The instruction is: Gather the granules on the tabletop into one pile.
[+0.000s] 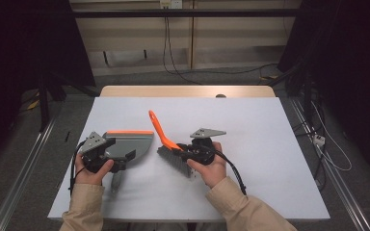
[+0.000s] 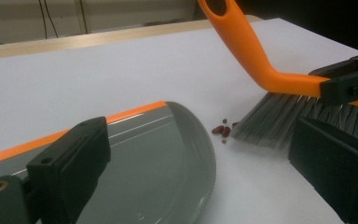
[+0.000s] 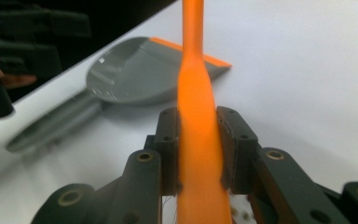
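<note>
brush (image 1: 171,149) – sat at desk (image 1: 270,144) centre, 3 o'clock of the dustpan (image 1: 130,142), beans (image 2: 223,130) between | light, stiff plastic – you gripped low on the handle | right hand-held gripper (image 3: 198,149) clamped on it | left hand-held gripper (image 1: 101,153) – grip unclear, beside the dustpan

Colours as I read them from here. Table (image 1: 250,144): plain white top, pale wood edge at the far side. Dustpan (image 1: 127,144), left: grey throughout, handle included, with an orange strip along its far edge; fine ridged lines near the lip in the left gripper view. Brush (image 1: 166,144), right of it: bright orange handle and back, grey bristles (image 2: 279,119), streaked lighter and darker. Beans (image 2: 221,130) between bristles and pan: dark reddish brown, a few paler specks. Left gripper (image 1: 107,155) and right gripper (image 1: 182,153): black jaws, brass-coloured rivets, grey plate on top. Sleeves (image 1: 84,204): beige. Floor: grey, black cables.
</note>
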Demonstrator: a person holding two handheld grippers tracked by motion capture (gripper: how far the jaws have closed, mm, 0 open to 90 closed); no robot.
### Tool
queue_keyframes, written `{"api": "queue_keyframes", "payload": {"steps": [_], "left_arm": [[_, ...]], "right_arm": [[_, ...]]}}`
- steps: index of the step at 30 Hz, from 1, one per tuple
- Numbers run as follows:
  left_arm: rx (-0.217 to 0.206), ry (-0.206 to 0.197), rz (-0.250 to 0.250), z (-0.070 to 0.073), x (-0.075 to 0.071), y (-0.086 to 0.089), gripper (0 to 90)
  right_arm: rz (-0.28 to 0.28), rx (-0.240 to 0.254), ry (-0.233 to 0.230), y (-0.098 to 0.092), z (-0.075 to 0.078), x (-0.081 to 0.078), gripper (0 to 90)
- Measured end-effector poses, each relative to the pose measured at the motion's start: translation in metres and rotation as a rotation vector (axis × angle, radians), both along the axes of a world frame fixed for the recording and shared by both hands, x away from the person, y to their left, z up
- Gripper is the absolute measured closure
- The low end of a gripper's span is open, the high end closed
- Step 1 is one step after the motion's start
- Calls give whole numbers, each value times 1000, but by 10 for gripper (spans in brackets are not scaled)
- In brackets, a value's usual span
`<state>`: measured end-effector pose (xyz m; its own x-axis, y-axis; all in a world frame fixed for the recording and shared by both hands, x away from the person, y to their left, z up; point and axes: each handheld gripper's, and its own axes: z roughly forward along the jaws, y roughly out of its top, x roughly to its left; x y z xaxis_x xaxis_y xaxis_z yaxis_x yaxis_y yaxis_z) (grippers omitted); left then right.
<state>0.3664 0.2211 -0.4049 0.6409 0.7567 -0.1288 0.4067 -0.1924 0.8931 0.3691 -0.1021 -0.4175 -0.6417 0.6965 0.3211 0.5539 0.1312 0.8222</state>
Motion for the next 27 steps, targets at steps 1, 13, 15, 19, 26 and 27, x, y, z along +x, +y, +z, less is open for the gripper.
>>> {"api": "queue_keyframes", "payload": {"steps": [1, 13, 15, 19, 26, 27], "left_arm": [[-1, 0, 1, 0, 0, 0, 54], [0, 0, -2, 0, 2, 1, 55], [-6, 0, 2, 0, 1, 1, 55], [4, -4, -3, 0, 1, 0, 55], [9, -9, -9, 1, 1, -4, 55], [14, -7, -11, 1, 1, -4, 55]], "right_arm": [[0, 3, -4, 3, 1, 1, 717], [-90, 4, 55, 36, -15, 33, 714], [-103, -5, 75, 32, -15, 34, 713], [-140, -18, 72, 19, -14, 30, 712], [-183, -35, 69, -8, -14, 20, 707], [-186, -33, 71, -10, -14, 20, 706]]}}
